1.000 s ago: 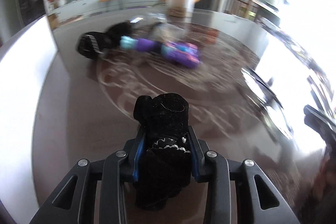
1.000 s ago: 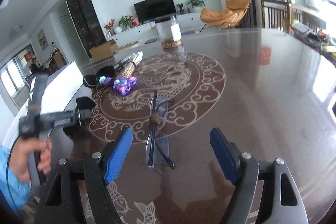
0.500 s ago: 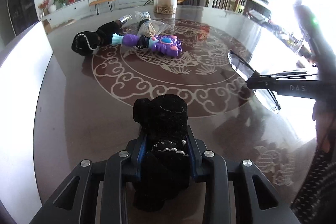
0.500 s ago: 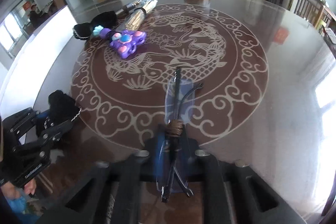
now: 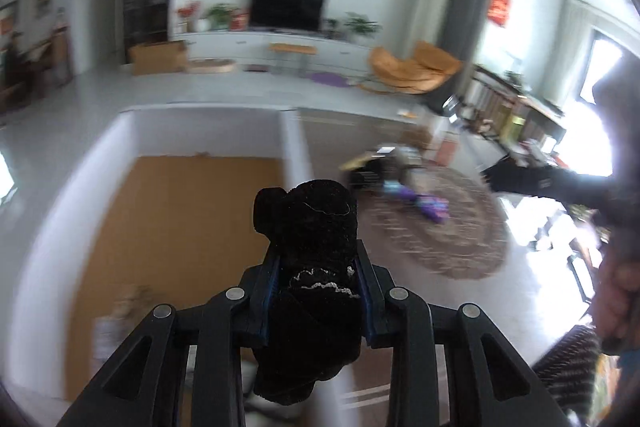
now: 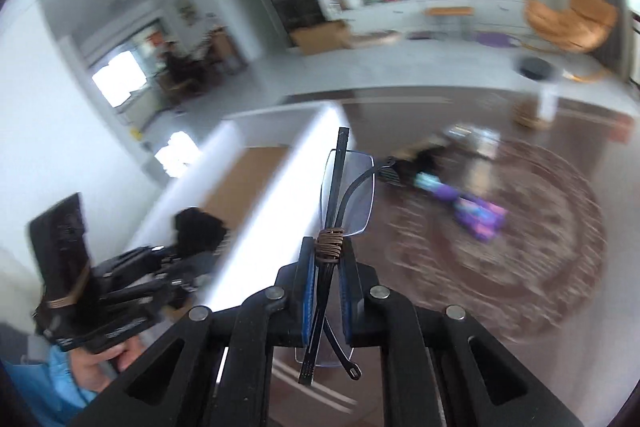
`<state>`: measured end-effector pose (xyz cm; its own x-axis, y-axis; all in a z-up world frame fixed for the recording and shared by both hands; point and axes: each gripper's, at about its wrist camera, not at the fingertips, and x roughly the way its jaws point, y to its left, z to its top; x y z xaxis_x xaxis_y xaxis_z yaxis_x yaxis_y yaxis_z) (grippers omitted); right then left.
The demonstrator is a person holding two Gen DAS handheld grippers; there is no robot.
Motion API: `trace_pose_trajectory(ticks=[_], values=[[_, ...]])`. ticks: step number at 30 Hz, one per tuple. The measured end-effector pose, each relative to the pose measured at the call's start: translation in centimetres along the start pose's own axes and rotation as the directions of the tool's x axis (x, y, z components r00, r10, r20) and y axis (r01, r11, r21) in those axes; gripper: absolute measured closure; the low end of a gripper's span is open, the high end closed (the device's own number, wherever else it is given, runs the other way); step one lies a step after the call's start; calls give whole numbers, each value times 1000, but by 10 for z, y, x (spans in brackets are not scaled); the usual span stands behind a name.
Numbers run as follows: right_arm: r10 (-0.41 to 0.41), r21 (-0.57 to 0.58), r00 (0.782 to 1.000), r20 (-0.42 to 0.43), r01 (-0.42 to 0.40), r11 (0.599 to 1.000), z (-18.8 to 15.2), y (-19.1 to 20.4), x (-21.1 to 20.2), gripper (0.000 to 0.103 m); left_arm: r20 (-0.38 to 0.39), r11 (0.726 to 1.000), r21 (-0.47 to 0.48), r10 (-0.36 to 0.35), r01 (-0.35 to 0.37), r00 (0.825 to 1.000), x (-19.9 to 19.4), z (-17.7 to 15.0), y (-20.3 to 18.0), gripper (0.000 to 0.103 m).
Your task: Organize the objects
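My left gripper (image 5: 318,259) is shut on a black fuzzy glove (image 5: 310,227) and holds it in the air over the right wall of a white box (image 5: 294,147) with a brown floor. It also shows in the right wrist view (image 6: 160,267). My right gripper (image 6: 326,267) is shut on folded glasses (image 6: 346,195), lifted above the table near the box wall (image 6: 276,195). A purple toy (image 6: 476,215) and a second black glove (image 6: 408,163) lie on the table; the toy (image 5: 428,205) shows in the left wrist view too.
The dark table (image 6: 520,327) has a round patterned centre. A clear jar (image 6: 536,95) and a plastic packet (image 6: 472,137) stand at its far side. The box sits off the table's left edge. The right gripper's body (image 5: 540,183) crosses the left wrist view.
Both grippers have lifted and swung left toward the white box. The right gripper has raised the glasses off the table. The glove is now over the box wall.
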<state>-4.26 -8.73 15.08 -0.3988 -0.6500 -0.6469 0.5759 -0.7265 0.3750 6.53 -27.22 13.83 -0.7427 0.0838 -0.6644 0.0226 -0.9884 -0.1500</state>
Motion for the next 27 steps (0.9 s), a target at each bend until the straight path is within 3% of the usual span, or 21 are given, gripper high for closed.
trace_pose_trajectory(ticks=[2,5,7,8,9,10,13,15,16,18,21,24,25,27], values=[[66,-51,997,-31,-68,996,12,40,29,92,-52,994,-57,89,-92,995,1,-8,41,71],[88,-123,995,-51,-94,988,23,85,76,91,-121,983,-136,105,-121,987,7,-25,80,69],[123,-134,989,-84,-134,982,22,101,110,88,-193,977,-142,132,-160,972,19,-32,94,64],[133,-130,983,-129,-149,980,20,105,127,76,-230,972,-133,158,-192,960,26,-35,97,56],[134,-123,974,-180,-157,980,18,108,143,55,-256,966,-126,189,-226,948,31,-40,99,49],[125,-121,971,-206,-152,981,14,111,151,46,-276,959,-127,211,-254,938,34,-41,99,41],[132,-137,979,-156,-154,979,8,107,140,38,-224,957,-137,220,-254,949,27,-42,95,31],[116,-137,988,-101,-129,982,5,94,124,23,-187,950,-121,263,-287,947,19,-40,89,31],[97,-135,993,-64,-105,985,2,83,113,20,-158,950,-111,273,-291,949,13,-38,82,31],[40,-124,999,-2,-40,992,-10,56,94,11,-114,961,-108,244,-256,963,6,-35,69,31],[-133,-78,990,56,137,988,-46,-6,72,6,-47,985,-87,145,-149,988,-4,-29,33,31],[-349,-2,937,13,349,937,-97,-80,61,6,-13,1000,14,1,0,1000,-7,-27,-29,31],[-422,23,906,-21,423,906,-117,-107,57,6,-15,996,68,-59,60,998,-7,-27,-57,31],[-496,72,866,-60,499,864,-146,-143,45,6,-43,981,131,-136,141,990,1,-33,-97,23]])
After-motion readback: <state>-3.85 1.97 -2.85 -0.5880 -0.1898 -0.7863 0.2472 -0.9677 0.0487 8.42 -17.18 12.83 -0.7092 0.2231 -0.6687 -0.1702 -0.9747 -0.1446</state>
